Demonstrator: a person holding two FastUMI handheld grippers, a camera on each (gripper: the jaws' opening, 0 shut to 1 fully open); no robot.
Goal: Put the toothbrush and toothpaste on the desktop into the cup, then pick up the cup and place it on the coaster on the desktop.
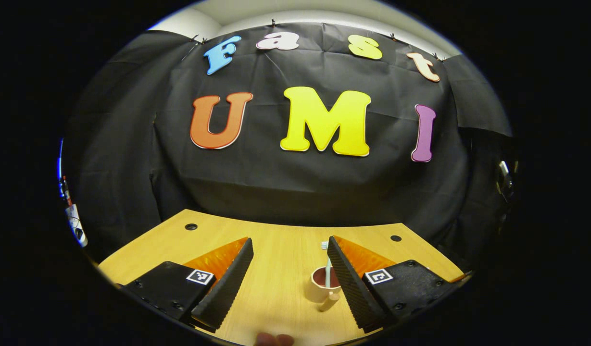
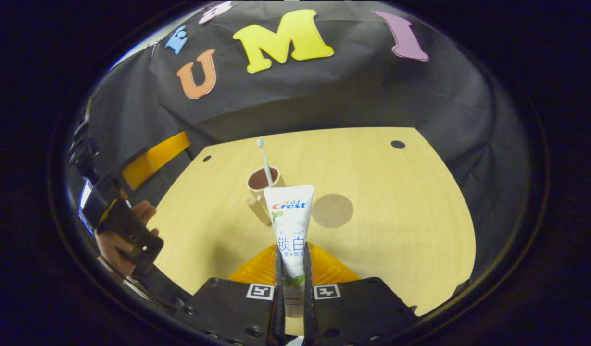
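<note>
Wooden desktop (image 2: 396,230), cup (image 2: 262,185) standing on it, round coaster (image 2: 332,210) beside

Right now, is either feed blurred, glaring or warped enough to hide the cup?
Left gripper view: sharp and evenly lit, desk edge bowed by the fisheye, the beige cup with dark red inside half hidden behind a finger. Right gripper view: the cup is crisp, the white toothpaste tube overlaps its base, no glare.

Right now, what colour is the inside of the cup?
Dark reddish-brown inside the cup, best seen in the right gripper view.
</note>
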